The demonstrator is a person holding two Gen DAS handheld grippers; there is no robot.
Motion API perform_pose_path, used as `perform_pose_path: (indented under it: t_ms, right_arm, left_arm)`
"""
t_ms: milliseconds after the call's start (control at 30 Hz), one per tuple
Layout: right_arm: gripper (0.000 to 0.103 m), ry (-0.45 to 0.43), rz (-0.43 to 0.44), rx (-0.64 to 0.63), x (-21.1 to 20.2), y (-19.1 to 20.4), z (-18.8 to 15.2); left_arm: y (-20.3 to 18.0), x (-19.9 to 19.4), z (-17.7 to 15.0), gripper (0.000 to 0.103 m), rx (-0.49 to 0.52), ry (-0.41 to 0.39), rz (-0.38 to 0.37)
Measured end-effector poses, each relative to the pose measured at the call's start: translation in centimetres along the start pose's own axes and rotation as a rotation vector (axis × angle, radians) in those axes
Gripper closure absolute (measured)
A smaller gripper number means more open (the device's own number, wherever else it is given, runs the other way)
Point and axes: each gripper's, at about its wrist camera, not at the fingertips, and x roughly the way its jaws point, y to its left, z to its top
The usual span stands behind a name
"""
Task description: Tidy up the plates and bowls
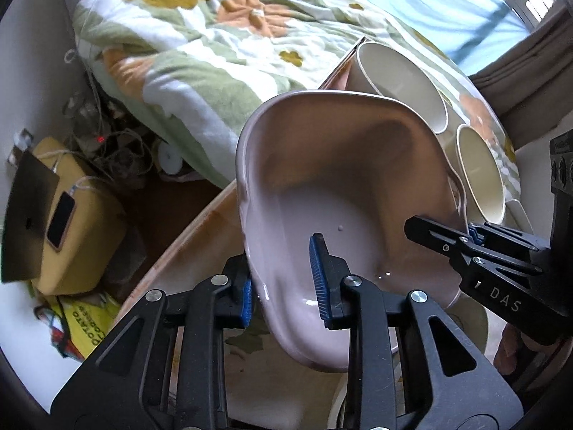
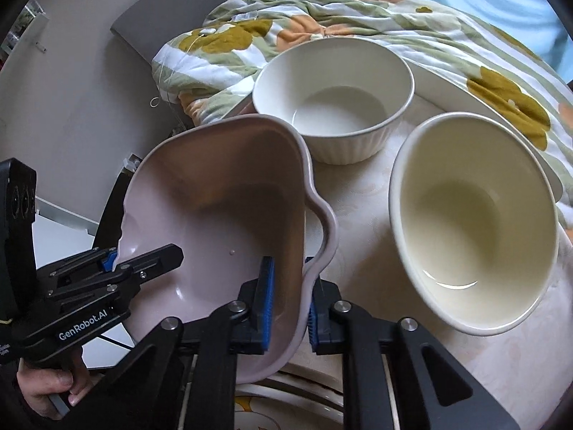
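Observation:
A pale pink dish with a wavy rim [image 1: 322,186] [image 2: 215,215] is held in the air between both grippers, tilted over the table. My left gripper [image 1: 284,285] is shut on its left rim, also seen in the right wrist view [image 2: 114,263]. My right gripper [image 2: 290,304] is shut on its right rim, also seen in the left wrist view [image 1: 469,233]. A white ribbed bowl [image 2: 333,104] [image 1: 397,82] and a cream bowl [image 2: 472,222] [image 1: 480,175] stand on the table behind. A plate with a flower pattern [image 2: 265,394] lies under the dish.
The round table [image 2: 369,193] has a cream cloth. A long white platter [image 2: 483,107] lies at its far edge. A bed with a floral blanket [image 1: 200,46] stands behind. A yellow box with a phone [image 1: 61,218] and cables sit on the floor at the left.

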Motion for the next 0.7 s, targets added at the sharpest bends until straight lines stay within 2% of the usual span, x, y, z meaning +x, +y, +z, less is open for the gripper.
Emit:
perform_pose_path:
  t_ms: [167,367,533,700]
  right_arm:
    - [0.089,-0.050,0.002,-0.009,-1.7,0.8,-0.4]
    - [0.089,-0.136,0.000,0.003,-6.6,1.0,-2.5]
    - [0.089,-0.213,-0.028,0.081,-12.7,-0.7,-7.1]
    - [0.089,-0.278,-0.088,0.189,-18.4,-3.5,-13.2]
  left_arm:
    - [-0.9,-2.5,0.1,0.079,0.049,-0.054,0.022]
    - [-4.4,-7.1,-0.8,0.079,0.135,-0.131,0.035]
    - [-10.1,-11.0,-3.3,0.079,0.248,-0.175,0.013]
    - [-17.2,-13.1,-7.1,0.079,0.377,-0.184,-0.059]
